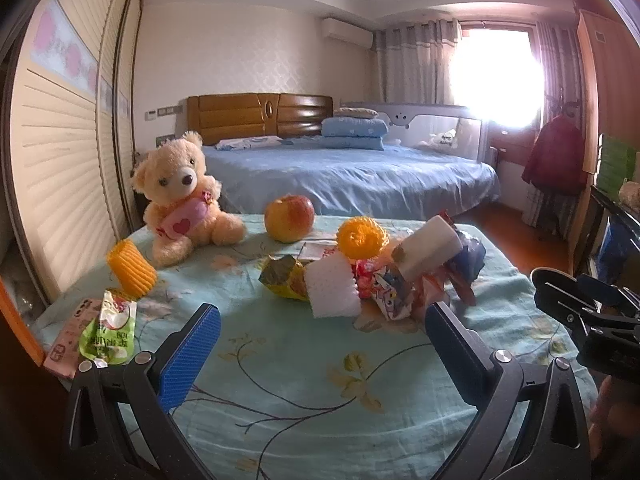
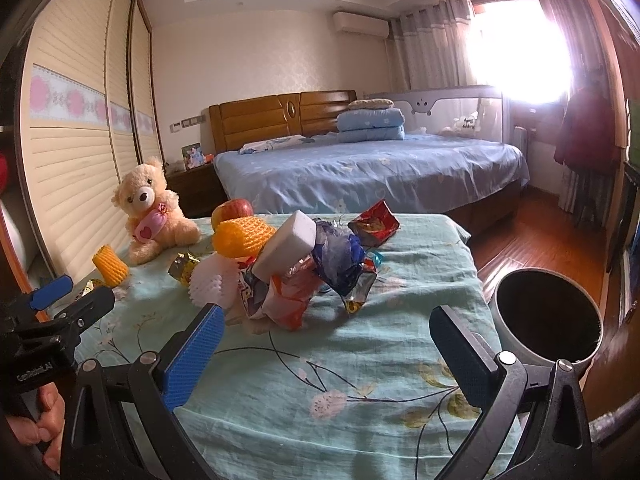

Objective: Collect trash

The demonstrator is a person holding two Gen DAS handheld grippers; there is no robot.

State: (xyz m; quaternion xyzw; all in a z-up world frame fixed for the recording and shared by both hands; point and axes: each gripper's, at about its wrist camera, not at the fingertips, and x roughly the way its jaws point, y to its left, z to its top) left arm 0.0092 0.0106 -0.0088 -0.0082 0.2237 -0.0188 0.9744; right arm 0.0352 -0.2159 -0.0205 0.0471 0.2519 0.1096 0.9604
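Note:
A heap of trash point(image 1: 384, 276) lies mid-table on the floral cloth: crumpled wrappers, white foam netting point(image 1: 334, 290), an orange foam net point(image 1: 362, 238) and a white block point(image 1: 430, 246). In the right wrist view the same heap point(image 2: 296, 276) holds a blue bag point(image 2: 340, 256), with a red wrapper point(image 2: 374, 224) behind it. My left gripper point(image 1: 320, 336) is open, just short of the heap. My right gripper point(image 2: 326, 338) is open too, nothing between its fingers. A green wrapper point(image 1: 108, 328) lies at the table's left edge.
A teddy bear point(image 1: 182, 196) and an apple point(image 1: 289, 218) sit at the table's back, an orange foam net point(image 1: 130, 268) at left. A round dark-lined bin point(image 2: 546, 316) stands on the floor right of the table. A blue bed point(image 1: 344, 172) lies beyond.

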